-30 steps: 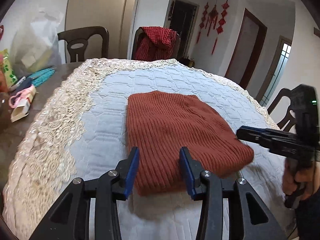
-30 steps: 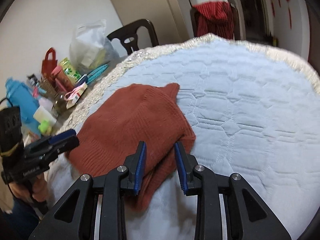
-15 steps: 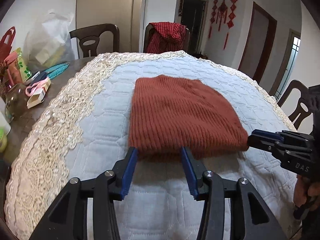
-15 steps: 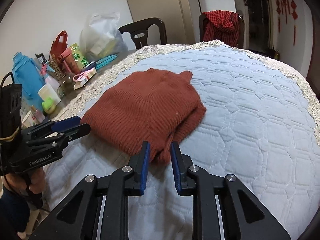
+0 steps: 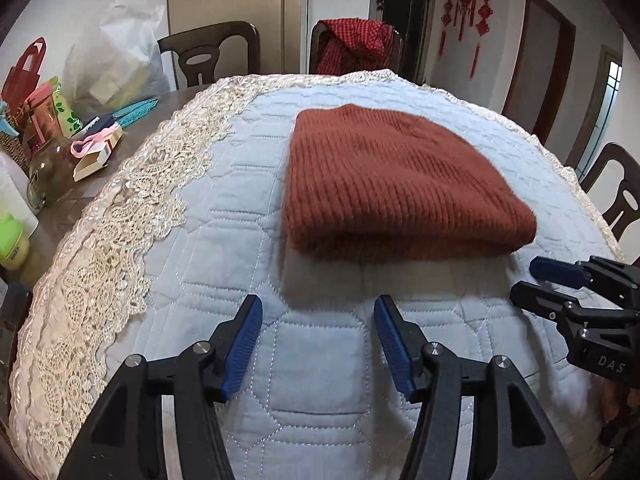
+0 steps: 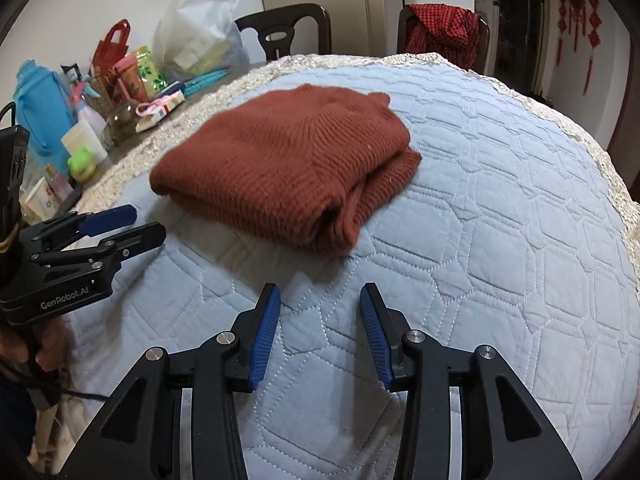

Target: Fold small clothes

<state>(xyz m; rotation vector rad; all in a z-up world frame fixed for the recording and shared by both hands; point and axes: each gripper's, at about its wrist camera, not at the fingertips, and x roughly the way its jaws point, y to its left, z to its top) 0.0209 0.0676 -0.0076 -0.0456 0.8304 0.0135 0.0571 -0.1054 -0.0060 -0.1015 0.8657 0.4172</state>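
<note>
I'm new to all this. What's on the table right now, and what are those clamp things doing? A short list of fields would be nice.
garment: rust-brown knit sweater, folded into a compact bundle
surface: pale blue quilted cover with a lace border
left hand-held gripper: jaws opening, nothing between them, short of the sweater's near edge
right hand-held gripper: jaws opening, nothing between them, clear of the sweater
table clutter: white plastic bag, blue jug, small packets at the far left
chair: red checked cloth draped over its back
</note>
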